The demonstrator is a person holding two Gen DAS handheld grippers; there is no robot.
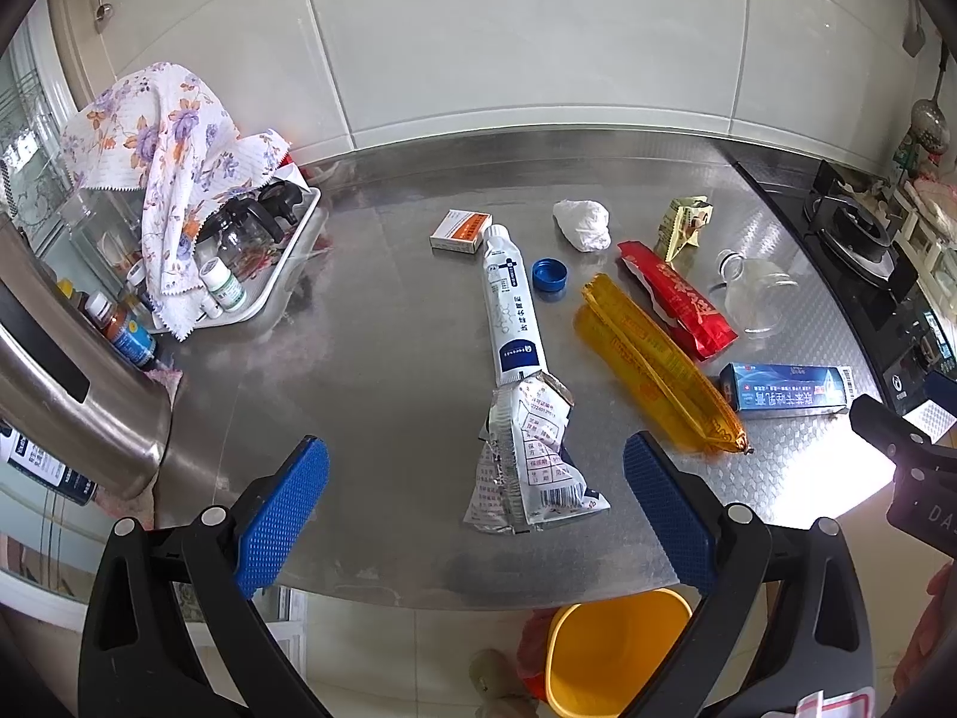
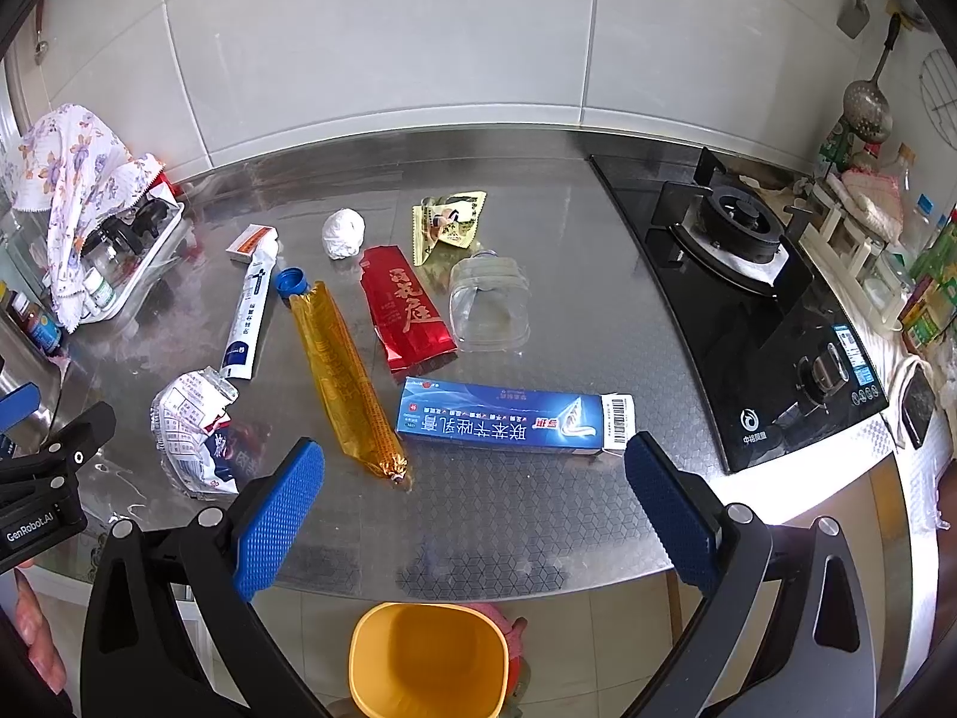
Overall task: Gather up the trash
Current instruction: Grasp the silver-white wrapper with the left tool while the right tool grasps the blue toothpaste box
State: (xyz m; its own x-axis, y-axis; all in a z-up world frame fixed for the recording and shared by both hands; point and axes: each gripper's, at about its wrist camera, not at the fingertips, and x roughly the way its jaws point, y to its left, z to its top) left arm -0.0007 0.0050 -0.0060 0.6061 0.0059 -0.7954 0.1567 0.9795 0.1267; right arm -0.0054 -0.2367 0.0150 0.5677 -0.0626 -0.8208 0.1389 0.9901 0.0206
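Both tools gape wide and empty above the steel desk (image 1: 389,359): left tool (image 1: 475,469) over a crumpled silver foil packet (image 1: 529,455), right tool (image 2: 472,472) near a blue toothpaste box (image 2: 508,416).

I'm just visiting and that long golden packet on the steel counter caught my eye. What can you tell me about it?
The golden packet is a long, narrow wrapper of shiny, see-through amber film with faint print, crimped shut at its near end. It looks flattened and probably empty. It lies flat and diagonal on the steel counter, between the white tube and the red packet, its far end by the blue cap. Neither gripper touches it.
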